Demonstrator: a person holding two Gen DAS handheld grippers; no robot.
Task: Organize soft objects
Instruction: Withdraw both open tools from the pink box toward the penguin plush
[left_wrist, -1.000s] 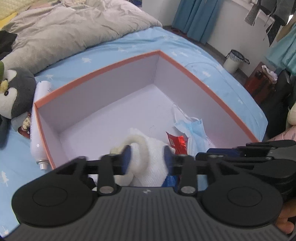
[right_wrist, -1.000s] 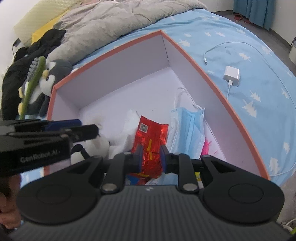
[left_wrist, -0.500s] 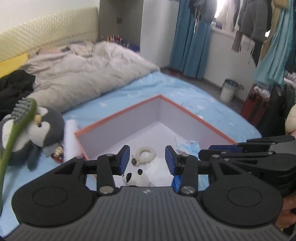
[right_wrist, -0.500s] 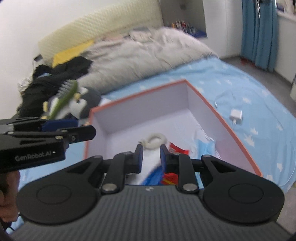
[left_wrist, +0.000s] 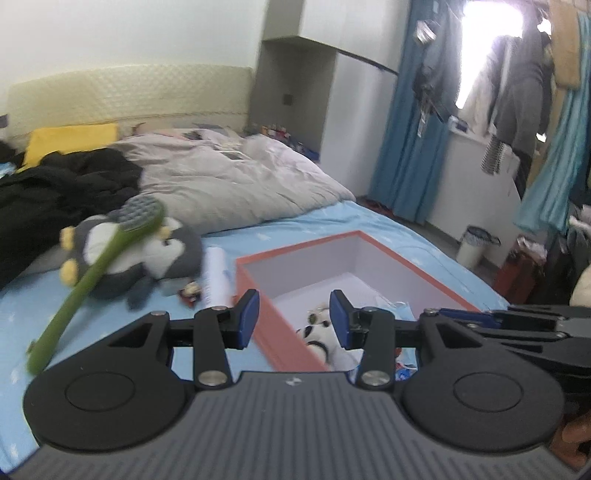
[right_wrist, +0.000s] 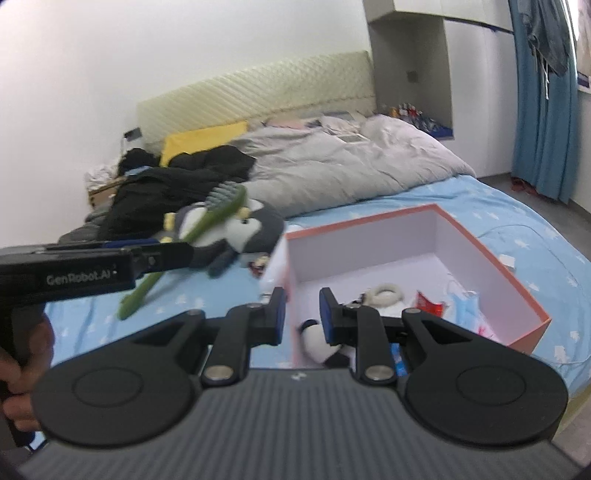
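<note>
An orange-rimmed box (left_wrist: 258, 295) (right_wrist: 480, 251) with a pale inside lies on the blue bed sheet. In it are a small panda plush (left_wrist: 314, 334) (right_wrist: 317, 339), a white ring (right_wrist: 384, 293), a red wrapper (right_wrist: 428, 302) and a blue face mask (right_wrist: 465, 302). Left of the box lies a grey penguin plush (left_wrist: 162, 254) (right_wrist: 247, 229) with a green brush (left_wrist: 92, 273) (right_wrist: 207, 218) across it. My left gripper (left_wrist: 294, 314) hovers above the box's near corner, open and empty. My right gripper (right_wrist: 302, 314) hangs beside it over the box's near left corner, its jaws slightly apart with nothing between them.
A white tube (left_wrist: 218, 273) lies against the box's left wall. A grey duvet (left_wrist: 229, 184), black clothes (left_wrist: 55, 192) and a yellow pillow (left_wrist: 70, 138) fill the far bed. A white charger (right_wrist: 508, 260) lies right of the box. A bin (left_wrist: 476, 247) stands on the floor.
Both grippers have risen and drawn back from inside the box, and both views have tilted up toward the room. The panda, ring, wrapper and mask stay in the box.
</note>
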